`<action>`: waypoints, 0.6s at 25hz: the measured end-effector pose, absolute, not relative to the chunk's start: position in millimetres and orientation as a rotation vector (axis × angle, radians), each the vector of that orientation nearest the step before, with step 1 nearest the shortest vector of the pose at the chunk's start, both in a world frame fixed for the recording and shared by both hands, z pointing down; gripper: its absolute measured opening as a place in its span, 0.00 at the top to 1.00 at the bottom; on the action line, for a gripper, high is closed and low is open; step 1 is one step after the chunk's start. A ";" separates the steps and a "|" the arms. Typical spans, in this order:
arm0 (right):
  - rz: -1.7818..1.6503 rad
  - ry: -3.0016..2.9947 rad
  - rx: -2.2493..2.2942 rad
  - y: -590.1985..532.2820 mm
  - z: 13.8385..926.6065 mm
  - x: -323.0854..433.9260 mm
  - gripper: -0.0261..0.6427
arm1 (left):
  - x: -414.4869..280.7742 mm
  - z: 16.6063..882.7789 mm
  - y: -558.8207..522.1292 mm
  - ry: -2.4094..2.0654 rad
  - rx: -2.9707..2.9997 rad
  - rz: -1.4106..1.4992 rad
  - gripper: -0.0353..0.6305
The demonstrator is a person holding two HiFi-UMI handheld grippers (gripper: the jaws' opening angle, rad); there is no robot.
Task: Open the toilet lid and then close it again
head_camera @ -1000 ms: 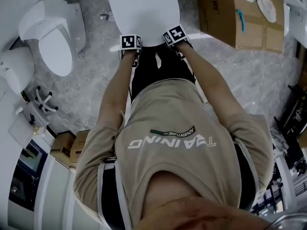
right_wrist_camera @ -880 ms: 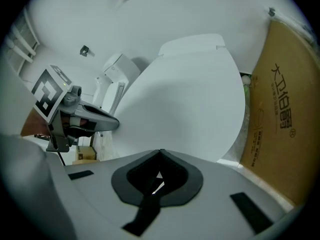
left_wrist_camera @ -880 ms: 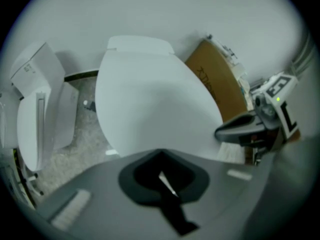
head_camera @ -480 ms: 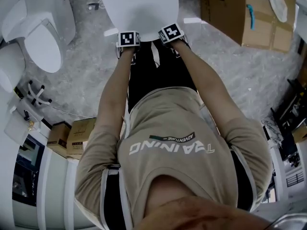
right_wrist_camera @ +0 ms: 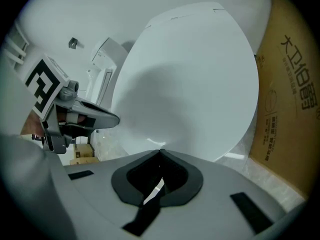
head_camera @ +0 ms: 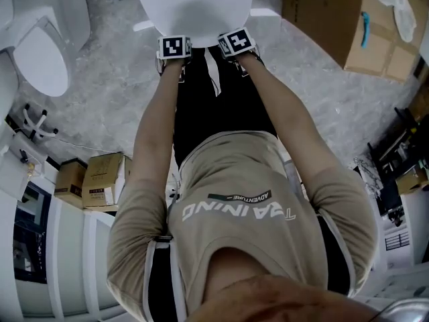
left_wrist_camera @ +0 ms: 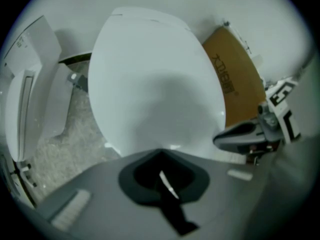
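- White plastic toilet lid [head_camera: 194,2] is lying at the top centre of the head view, its front rim pointing toward the person bending over it.
- Left tool [left_wrist_camera: 160,153] is pressing its clenched tips against that front rim, at the lower centre of the left gripper view. Nothing is showing between its jaws.
- Right tool [right_wrist_camera: 160,151] is doing the same just beside it, jaws closed together and empty, tips meeting the rim.
- Whether the lid is sitting fully down or is partly raised cannot be told from these views.
- Slipping is the likeliest risk. The closed tips are only touching a smooth, glossy rim rather than gripping it, so they may skate off as the lid is being lifted.
- Dropping follows from that: a lid losing both contacts would probably be slamming down on its seat.
- Uneven lifting is a second risk, since one tool leading the other could be twisting the lid on its hinges.
- Cardboard box [head_camera: 335,19] at the upper right and a second toilet [head_camera: 43,52] at the upper left are standing on the grey speckled surface [head_camera: 114,99], well apart from the rim, and appear to be posing little risk.
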State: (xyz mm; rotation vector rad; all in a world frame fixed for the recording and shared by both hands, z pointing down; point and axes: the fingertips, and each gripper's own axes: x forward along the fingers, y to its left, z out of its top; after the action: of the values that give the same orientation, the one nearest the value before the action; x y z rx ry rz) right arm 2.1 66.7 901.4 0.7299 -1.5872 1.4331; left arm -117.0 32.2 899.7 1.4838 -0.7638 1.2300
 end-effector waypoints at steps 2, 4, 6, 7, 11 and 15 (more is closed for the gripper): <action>1.449 -1.596 0.739 67.9 907.7 -0.8 0.94 | -117.4 907.4 33.6 -0.757 1.484 1.239 0.95; 1.456 -1.597 0.733 70.3 913.4 -3.3 0.94 | -115.7 912.6 43.7 -0.724 1.446 1.245 0.95; 1.459 -1.586 0.724 72.5 919.9 -4.6 0.94 | -117.5 916.4 52.1 -0.694 1.411 1.265 0.95; 1.461 -1.582 0.724 72.6 923.2 -4.6 0.94 | -119.6 918.7 51.8 -0.694 1.411 1.278 0.95; 1.485 -1.567 0.727 70.2 930.0 -3.7 0.94 | -116.5 926.9 36.2 -0.722 1.486 1.262 0.94; 1.490 -1.546 0.687 73.3 930.2 -4.3 0.94 | -119.4 925.6 48.5 -0.692 1.445 1.298 0.94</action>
State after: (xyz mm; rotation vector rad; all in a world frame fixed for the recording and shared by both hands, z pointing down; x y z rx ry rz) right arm -4.3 73.3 930.2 0.6874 -1.5462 1.4901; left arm -119.4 48.5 925.6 1.4450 -0.6918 1.2983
